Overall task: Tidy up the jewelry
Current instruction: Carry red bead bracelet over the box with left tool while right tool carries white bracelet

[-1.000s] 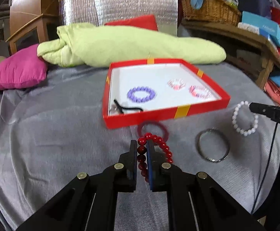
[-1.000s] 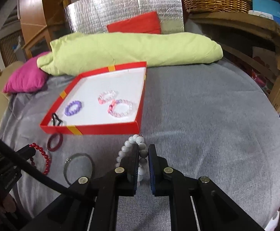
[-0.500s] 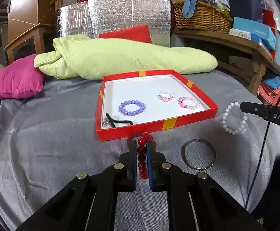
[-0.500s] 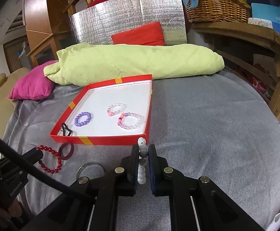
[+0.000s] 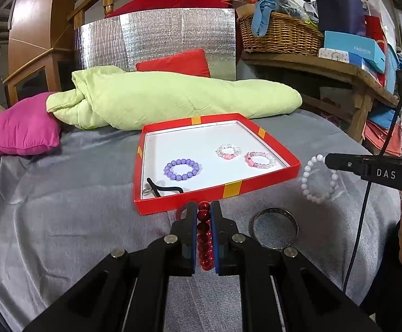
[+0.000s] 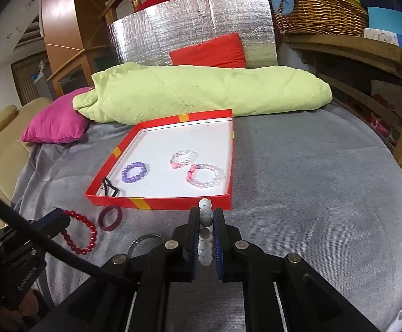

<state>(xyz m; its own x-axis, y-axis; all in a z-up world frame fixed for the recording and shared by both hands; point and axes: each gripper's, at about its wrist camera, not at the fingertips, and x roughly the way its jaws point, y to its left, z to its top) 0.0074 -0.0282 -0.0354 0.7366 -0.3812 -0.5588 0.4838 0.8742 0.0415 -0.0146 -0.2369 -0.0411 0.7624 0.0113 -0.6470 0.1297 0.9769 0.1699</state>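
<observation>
Half the dark red ring (image 5: 181,213) hides behind left fingers (image 5: 191,232).

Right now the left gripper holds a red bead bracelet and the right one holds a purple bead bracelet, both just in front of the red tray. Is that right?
Not quite. The right gripper holds a white bracelet, as the right wrist view shows; the purple bracelet lies in the red tray. The left gripper does hold the red bracelet.
</observation>
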